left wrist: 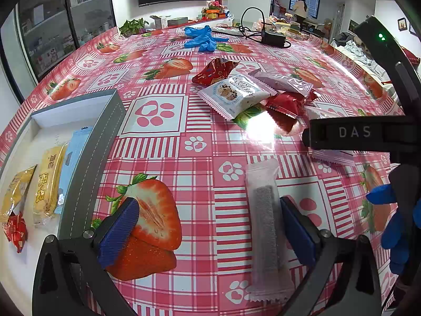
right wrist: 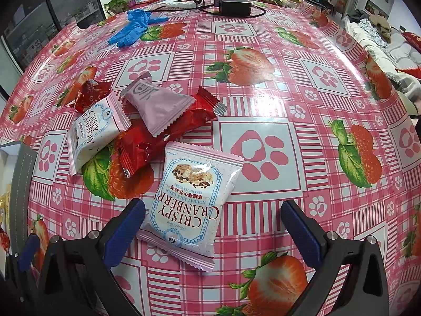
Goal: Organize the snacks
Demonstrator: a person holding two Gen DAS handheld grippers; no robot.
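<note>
Jaws on both my grippers spread wide: left gripper (left wrist: 208,230) beside the white stick sachet (left wrist: 265,226), right gripper (right wrist: 213,226) straddling the Crispy Cranberry packet (right wrist: 190,197).

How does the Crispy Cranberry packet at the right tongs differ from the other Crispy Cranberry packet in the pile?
The near Crispy Cranberry packet lies flat and alone on the tablecloth, between the open right tongs. The far Crispy Cranberry packet sits tilted in the pile, touching the red wrappers. The near one's print reads upside down; the far one's runs sideways. Both share the same white-and-pink design.
</note>
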